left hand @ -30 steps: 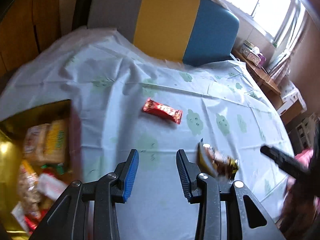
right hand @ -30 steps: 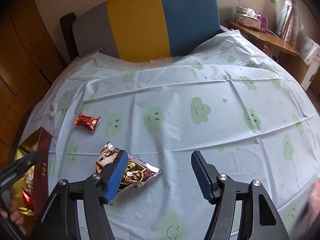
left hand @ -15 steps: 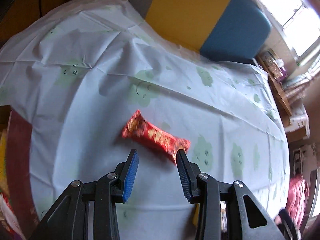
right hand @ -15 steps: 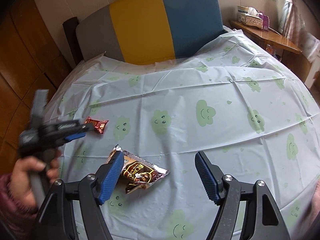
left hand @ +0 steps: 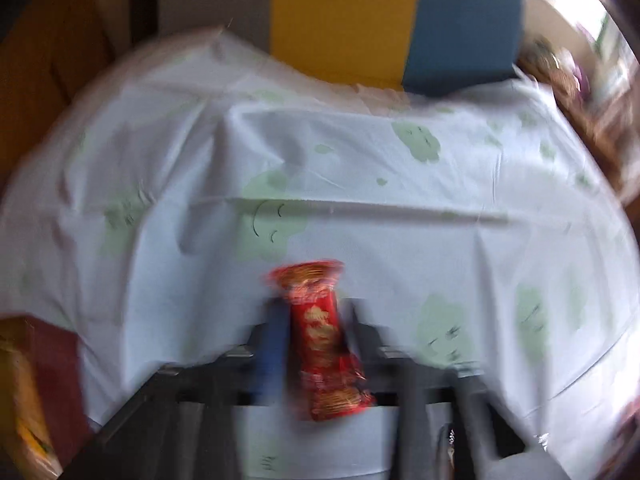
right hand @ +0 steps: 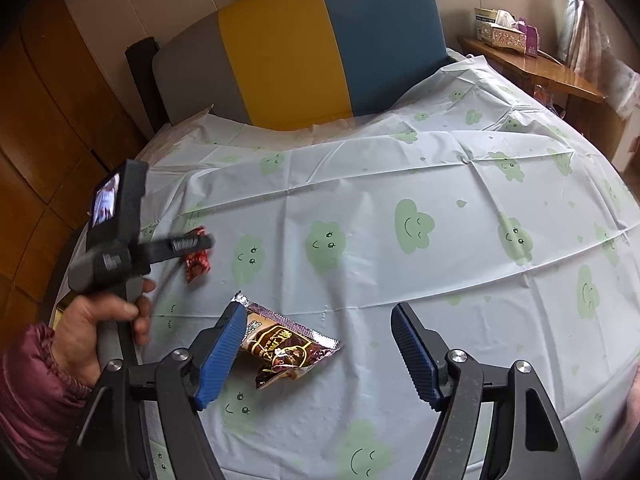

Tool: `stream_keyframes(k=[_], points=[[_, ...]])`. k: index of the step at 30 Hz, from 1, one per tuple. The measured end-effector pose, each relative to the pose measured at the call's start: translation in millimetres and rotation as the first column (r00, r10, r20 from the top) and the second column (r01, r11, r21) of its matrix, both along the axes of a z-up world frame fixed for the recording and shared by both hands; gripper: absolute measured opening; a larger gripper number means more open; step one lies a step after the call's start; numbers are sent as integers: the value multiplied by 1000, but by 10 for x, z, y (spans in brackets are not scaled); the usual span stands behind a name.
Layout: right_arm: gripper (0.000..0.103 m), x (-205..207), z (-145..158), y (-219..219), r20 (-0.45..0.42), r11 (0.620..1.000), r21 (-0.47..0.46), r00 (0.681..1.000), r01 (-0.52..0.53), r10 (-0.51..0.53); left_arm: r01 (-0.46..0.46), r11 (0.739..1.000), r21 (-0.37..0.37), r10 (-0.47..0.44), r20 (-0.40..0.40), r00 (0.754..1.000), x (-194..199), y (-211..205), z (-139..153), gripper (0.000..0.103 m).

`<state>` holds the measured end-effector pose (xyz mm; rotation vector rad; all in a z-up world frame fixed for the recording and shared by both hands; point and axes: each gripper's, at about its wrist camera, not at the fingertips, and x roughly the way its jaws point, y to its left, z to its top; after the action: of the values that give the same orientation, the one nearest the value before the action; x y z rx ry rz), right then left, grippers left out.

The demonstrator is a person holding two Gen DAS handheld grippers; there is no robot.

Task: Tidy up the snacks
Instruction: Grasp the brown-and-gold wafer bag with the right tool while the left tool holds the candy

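Note:
A red snack bar (left hand: 320,336) stands lengthwise between the fingers of my left gripper (left hand: 312,312), whose jaws are closing tight onto its sides; the picture is blurred. In the right wrist view the same bar (right hand: 197,266) hangs under the left gripper (right hand: 200,242) at the table's left side, just above the cloth. A brown foil snack packet (right hand: 284,348) lies on the cloth against the inner side of my right gripper's left finger. The right gripper (right hand: 318,312) is open above it, and its pads are not pressing on the packet.
A light blue tablecloth (right hand: 440,240) with green clouds covers the round table. A dark red box (left hand: 52,360) of snacks sits at the left edge. A grey, yellow and blue seat back (right hand: 320,48) stands behind. A wooden shelf with a tissue box (right hand: 500,28) is at the far right.
My left gripper swung from the box over to the red bar, dropped onto it and shut on it. The right gripper's jaws spread a little wider and it kept its place.

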<state>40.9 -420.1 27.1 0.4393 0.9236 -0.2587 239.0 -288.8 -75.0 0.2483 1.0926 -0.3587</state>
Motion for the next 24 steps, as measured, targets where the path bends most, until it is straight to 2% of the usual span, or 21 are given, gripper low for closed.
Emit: stream_keyframes(k=[5,12,16,19,21,24], points=[[75,-4,-27,-23,-12,1000,-8,1000,14,-14,46,998,-49,-47,-12,999,-315,172,53,22],[75,20,-112,27,-52,1000,-16,999,-10,9,148,984,-99,-148,9,989,-1057,406,137,22],[75,44,-181,87,-79,999,-22,996,-35,33,172,980,-96,-170,34,985,-1437,585,127,22],[75,66,-255,141,-108,998,-21,992,-62,60,187,978,-89,-186,17,982,-1673,714,16,22],[75,76,-286,178,-119,996,-29,990,-81,77,228,970,-87,-220,92,971,-1854,786,-20,22],[75,97,-354,242,-140,993,-21,984,-117,113,254,963,-95,-239,150,959,-1950,856,-64,23]])
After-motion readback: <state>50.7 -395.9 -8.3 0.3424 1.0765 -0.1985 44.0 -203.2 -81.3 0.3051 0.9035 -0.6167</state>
